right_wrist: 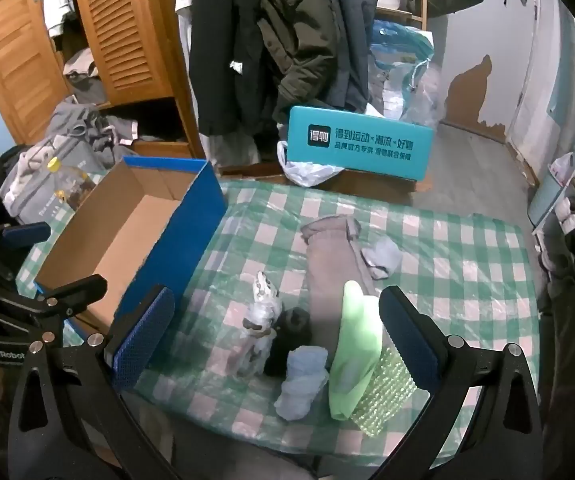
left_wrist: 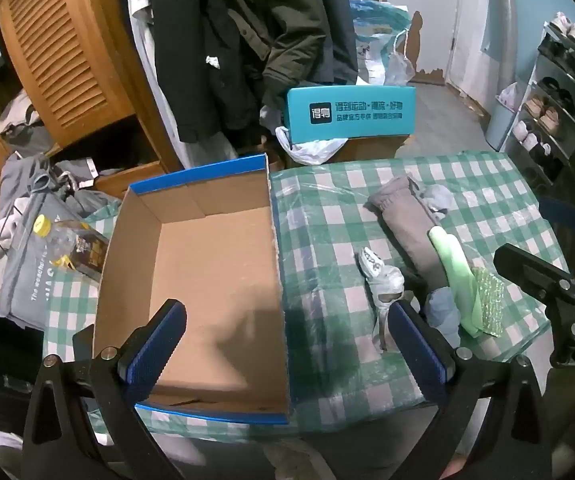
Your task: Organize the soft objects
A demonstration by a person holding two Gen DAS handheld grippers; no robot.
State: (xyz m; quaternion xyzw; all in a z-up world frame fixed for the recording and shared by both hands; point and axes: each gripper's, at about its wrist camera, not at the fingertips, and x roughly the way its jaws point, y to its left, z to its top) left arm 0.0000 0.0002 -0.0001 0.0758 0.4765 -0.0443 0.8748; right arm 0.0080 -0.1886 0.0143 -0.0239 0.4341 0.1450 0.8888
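An open cardboard box (left_wrist: 207, 280) with blue outer walls (right_wrist: 175, 248) stands empty on the left of the checked table. To its right lie a rolled grey cloth (left_wrist: 407, 224) (right_wrist: 335, 264), a green cloth (left_wrist: 455, 272) (right_wrist: 359, 344), green bubble wrap (right_wrist: 387, 392), a patterned white sock (left_wrist: 379, 276) (right_wrist: 261, 312), a black sock (right_wrist: 291, 336) and two pale blue socks (right_wrist: 303, 380) (right_wrist: 381, 258). My left gripper (left_wrist: 287, 340) hangs open over the box's near right wall. My right gripper (right_wrist: 275, 336) stands open above the socks, touching nothing.
The table (right_wrist: 447, 260) wears a green-and-white cloth under clear plastic. A yellow-capped bottle (left_wrist: 43, 226) and a heap of grey clothes sit left of the box. Behind the table are a teal box (right_wrist: 359, 144), hanging coats and a wooden wardrobe. A shoe rack (left_wrist: 559, 100) stands at the right.
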